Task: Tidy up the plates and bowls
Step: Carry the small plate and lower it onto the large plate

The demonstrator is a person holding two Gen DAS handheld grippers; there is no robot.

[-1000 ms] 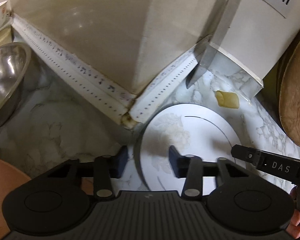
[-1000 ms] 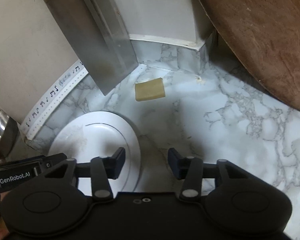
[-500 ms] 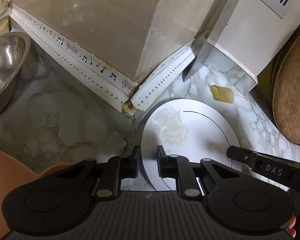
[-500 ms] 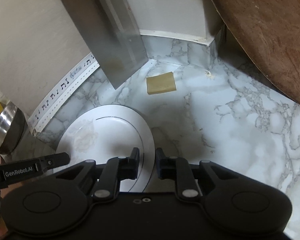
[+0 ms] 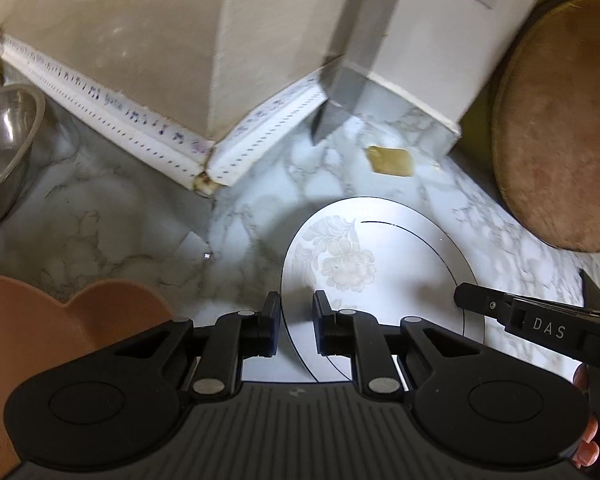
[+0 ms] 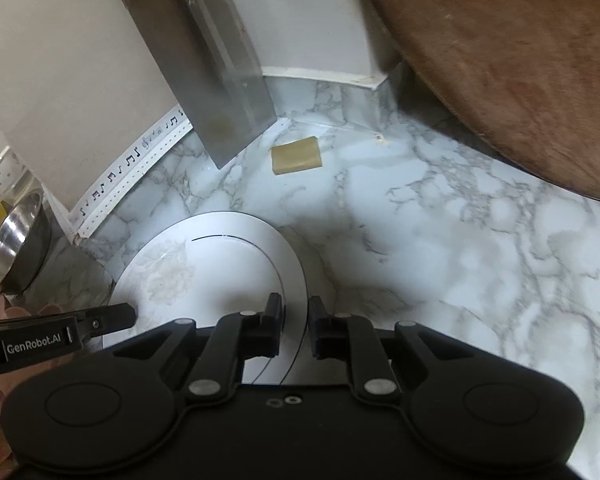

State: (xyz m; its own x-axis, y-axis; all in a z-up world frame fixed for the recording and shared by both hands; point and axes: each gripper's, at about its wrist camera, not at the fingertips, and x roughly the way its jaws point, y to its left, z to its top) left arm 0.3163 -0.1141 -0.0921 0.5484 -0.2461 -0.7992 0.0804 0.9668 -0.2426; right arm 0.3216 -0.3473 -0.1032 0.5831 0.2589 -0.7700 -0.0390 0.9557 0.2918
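A white plate [image 5: 380,264] with a faint flower print is held between both grippers above the marble counter [image 5: 100,232]. My left gripper [image 5: 297,320] is shut on its left rim, the rim's edge passing between the pads. In the right wrist view the plate [image 6: 220,272] has its right rim between the pads of my right gripper [image 6: 294,320], whose jaws are still closing and press on it. Each view also shows one finger of the other gripper [image 5: 484,300] [image 6: 108,316] at the plate's far side.
A steel bowl [image 5: 0,140] sits at the left and a terracotta dish [image 5: 60,320] at the near left. A cleaver [image 6: 220,80] leans on the wall corner. A round wooden board [image 6: 500,60] stands at the right. A small yellow block [image 6: 298,156] lies on the counter.
Both grippers went from open to shut on the plate's opposite rims. The plate has since come away from the wall corner together with them.
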